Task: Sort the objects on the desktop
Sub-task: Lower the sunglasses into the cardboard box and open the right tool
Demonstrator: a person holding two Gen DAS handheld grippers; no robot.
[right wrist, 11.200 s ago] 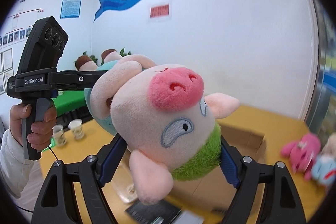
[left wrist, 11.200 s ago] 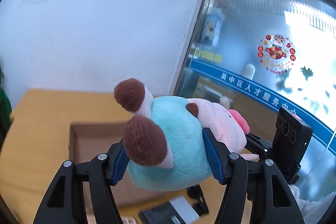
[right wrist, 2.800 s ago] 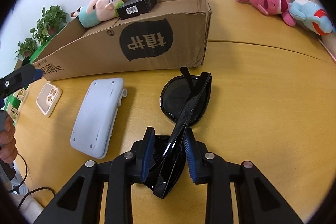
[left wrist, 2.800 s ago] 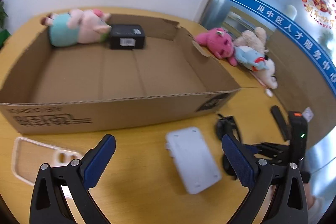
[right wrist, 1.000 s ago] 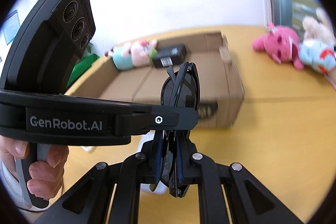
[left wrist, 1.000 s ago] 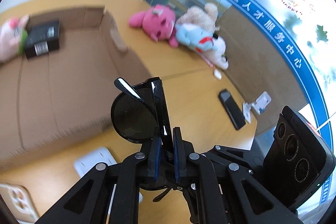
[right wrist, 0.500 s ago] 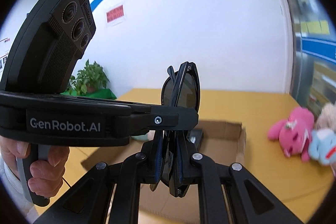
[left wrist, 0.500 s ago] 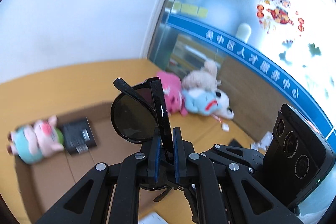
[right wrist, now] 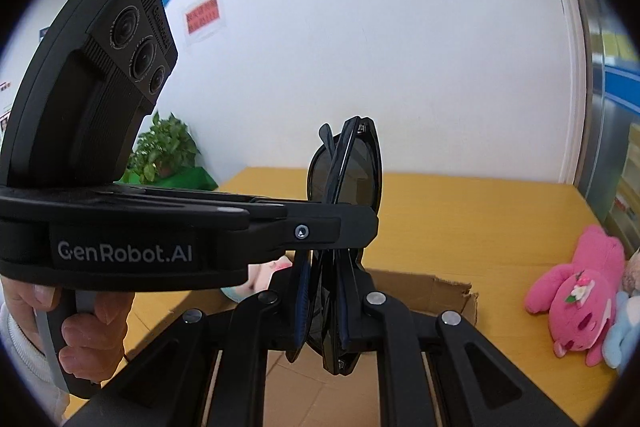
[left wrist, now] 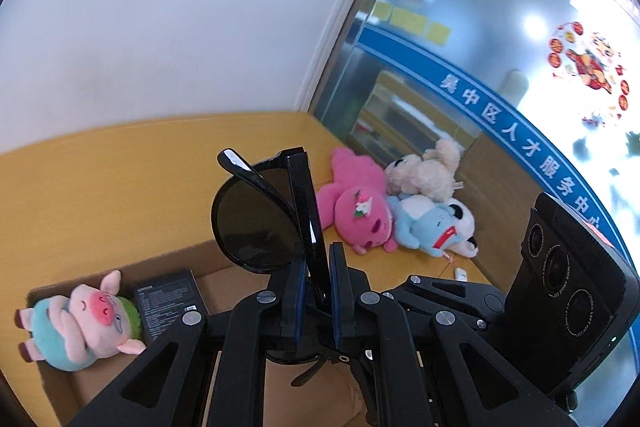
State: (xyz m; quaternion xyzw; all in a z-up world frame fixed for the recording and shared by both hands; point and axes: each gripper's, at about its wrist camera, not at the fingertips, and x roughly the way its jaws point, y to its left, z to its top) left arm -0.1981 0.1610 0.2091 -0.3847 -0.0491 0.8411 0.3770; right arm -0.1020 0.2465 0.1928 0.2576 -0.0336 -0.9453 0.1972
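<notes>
Both grippers are shut on the same folded black sunglasses point(left wrist: 260, 223), held in the air above the open cardboard box point(left wrist: 224, 279). My left gripper point(left wrist: 316, 267) clamps them low on the frame; my right gripper point(right wrist: 324, 291) does the same in the right wrist view, where the sunglasses point(right wrist: 348, 167) stand upright and the left gripper's arm point(right wrist: 312, 223) crosses in front. Inside the box lie a pink pig plush in a teal shirt point(left wrist: 80, 323) and a black packaged box point(left wrist: 168, 299).
A pink plush point(left wrist: 352, 211), a blue plush point(left wrist: 428, 227) and a cream plush point(left wrist: 428, 175) lie in a heap on the yellow table point(left wrist: 120, 179) right of the box. A glass wall stands at the right, a white wall behind, potted plants point(right wrist: 164, 151) far left.
Both grippers carry the sunglasses together; the views have tilted slightly downward, so the box and plush toys show lower and larger. The grip on the sunglasses is unchanged.
</notes>
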